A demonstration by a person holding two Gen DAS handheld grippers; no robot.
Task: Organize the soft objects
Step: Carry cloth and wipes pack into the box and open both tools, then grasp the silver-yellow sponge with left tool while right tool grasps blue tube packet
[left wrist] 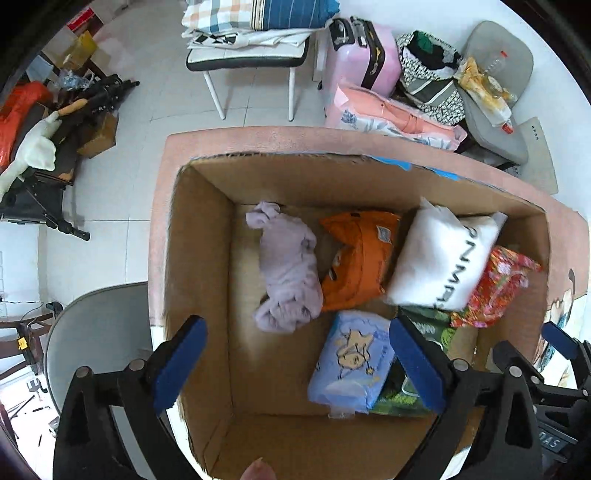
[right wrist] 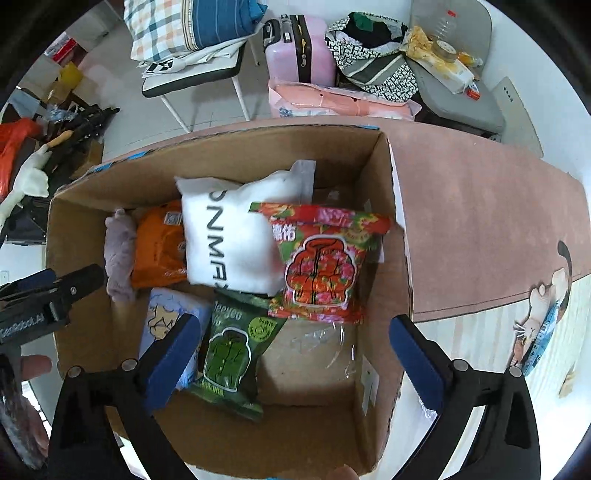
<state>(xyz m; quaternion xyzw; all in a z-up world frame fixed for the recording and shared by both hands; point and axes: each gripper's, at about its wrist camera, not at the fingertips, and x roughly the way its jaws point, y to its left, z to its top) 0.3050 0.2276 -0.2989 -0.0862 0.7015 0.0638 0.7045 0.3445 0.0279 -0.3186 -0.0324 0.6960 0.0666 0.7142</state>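
Note:
An open cardboard box [left wrist: 207, 280] [right wrist: 395, 229] stands on a pink mat and holds several soft packs. Inside lie a lilac plush [left wrist: 286, 266] [right wrist: 120, 254], an orange pack [left wrist: 360, 258] [right wrist: 159, 243], a white pack [left wrist: 443, 254] [right wrist: 229, 236], a red flowered pack [left wrist: 498, 288] [right wrist: 321, 258], a light blue pack [left wrist: 354, 358] [right wrist: 162, 317] and a green pack [left wrist: 436, 332] [right wrist: 232, 347]. My left gripper [left wrist: 299, 365] hovers open and empty above the box's left half. My right gripper [right wrist: 295, 365] hovers open and empty above the box's right half.
The pink mat [right wrist: 480, 221] spreads right of the box. Behind it stand a chair with folded bedding [left wrist: 255, 33], a pink suitcase [left wrist: 364, 55] and bags [left wrist: 432, 77]. A grey chair seat [left wrist: 96, 339] is at the box's left. Clutter [left wrist: 55, 122] lies at far left.

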